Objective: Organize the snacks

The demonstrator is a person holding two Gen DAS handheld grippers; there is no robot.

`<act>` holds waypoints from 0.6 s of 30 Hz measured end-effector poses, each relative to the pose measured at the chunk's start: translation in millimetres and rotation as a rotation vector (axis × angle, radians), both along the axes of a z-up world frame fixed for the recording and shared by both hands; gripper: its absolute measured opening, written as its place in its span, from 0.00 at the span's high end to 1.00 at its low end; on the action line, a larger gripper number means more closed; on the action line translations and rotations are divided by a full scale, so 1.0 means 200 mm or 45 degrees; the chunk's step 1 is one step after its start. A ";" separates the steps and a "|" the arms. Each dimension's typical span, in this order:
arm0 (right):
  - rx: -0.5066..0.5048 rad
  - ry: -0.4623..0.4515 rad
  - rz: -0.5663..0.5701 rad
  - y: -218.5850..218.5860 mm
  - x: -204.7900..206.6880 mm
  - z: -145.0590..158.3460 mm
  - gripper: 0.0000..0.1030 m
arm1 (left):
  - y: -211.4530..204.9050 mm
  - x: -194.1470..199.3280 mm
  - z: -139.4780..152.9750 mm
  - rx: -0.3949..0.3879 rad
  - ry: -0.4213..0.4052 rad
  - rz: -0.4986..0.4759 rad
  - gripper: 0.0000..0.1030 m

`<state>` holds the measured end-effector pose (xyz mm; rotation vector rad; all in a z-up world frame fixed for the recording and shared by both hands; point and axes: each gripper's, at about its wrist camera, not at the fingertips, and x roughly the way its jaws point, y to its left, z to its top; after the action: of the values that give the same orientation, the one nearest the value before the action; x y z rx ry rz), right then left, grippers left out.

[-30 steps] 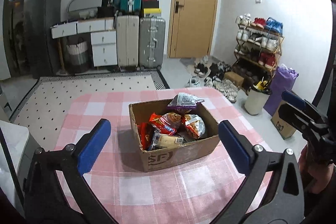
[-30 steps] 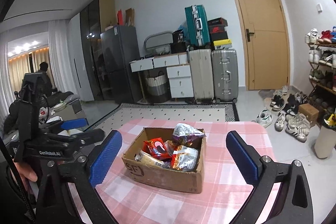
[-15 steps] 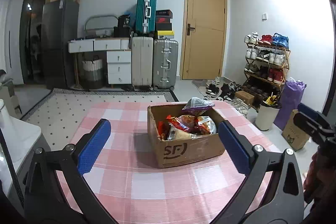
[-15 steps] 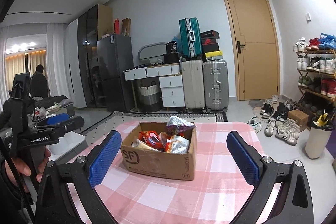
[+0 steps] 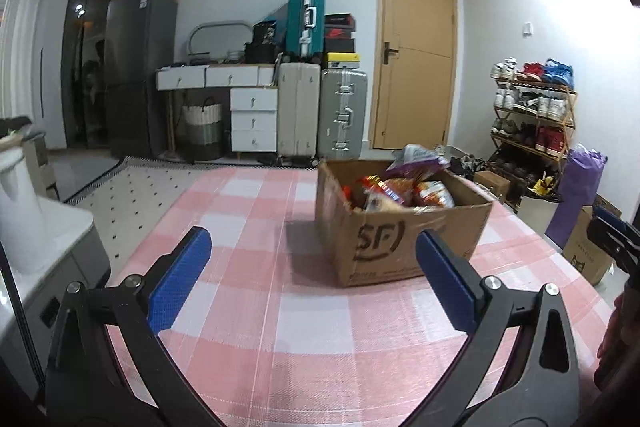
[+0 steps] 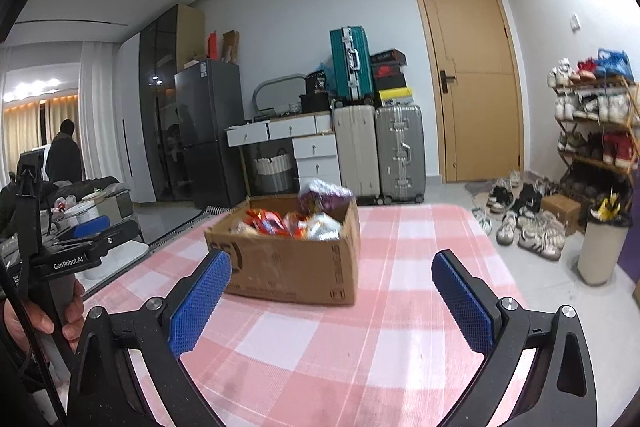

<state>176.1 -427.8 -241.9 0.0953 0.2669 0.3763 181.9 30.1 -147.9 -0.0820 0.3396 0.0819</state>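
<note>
Left gripper (image 5: pixel 312 279): jaws spread wide, nothing between the blue pads (image 5: pixel 178 281). It is held low over the near edge of the table (image 5: pixel 248 211), which carries a pink-and-white checked cloth, with the box ahead and slightly to its right.

Cardboard box (image 5: pixel 400 231): one, open-topped, printed "SF" on the near wall, standing upright on the cloth. All visible snack packets (image 5: pixel 400 189) lie inside it, heaped above the rim; none shows on the cloth itself. That arrangement fits either packets waiting to be sorted out of the box or packets already gathered into it.

Count of packets: at least four can be told apart, namely one purple-and-white bag (image 6: pixel 324 191) on top at the far side, and several red, orange and silver ones below. Motion blur and overlap prevent an exact figure.

Handling, as a judgement:
- Packets are probably light, soft, air-filled film bags.
- Glossy film is likely slippery; grip a crimped end seam or a corner, not the puffed middle.
- Contents may crush; close the pads gently.
- The box walls are fairly stiff but thin; take it by a side wall near the rim.

Right gripper (image 6: pixel 332 301): jaws equally wide, pads bare, holding nothing, low over the cloth with the box ahead and slightly to its left.
</note>
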 end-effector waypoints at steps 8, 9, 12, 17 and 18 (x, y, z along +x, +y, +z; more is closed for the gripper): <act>-0.008 0.041 -0.001 -0.02 0.08 -0.11 0.01 | 0.01 0.12 -0.21 0.053 0.022 0.044 0.01; -0.006 0.042 -0.004 -0.03 0.09 -0.11 0.01 | 0.01 0.14 -0.23 0.061 0.034 0.044 0.01; -0.015 0.055 -0.018 -0.02 0.10 -0.11 0.01 | 0.01 0.17 -0.27 0.051 0.026 0.040 0.01; -0.070 0.032 -0.017 0.03 0.09 -0.10 0.01 | 0.02 0.16 -0.27 0.059 -0.015 0.048 0.01; -0.087 0.024 -0.009 0.05 0.09 -0.10 0.01 | 0.01 0.17 -0.27 0.071 -0.018 0.042 0.01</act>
<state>193.8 -418.1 -262.6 0.0327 0.2975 0.3587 215.1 31.2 -202.5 -0.0328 0.3219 0.1236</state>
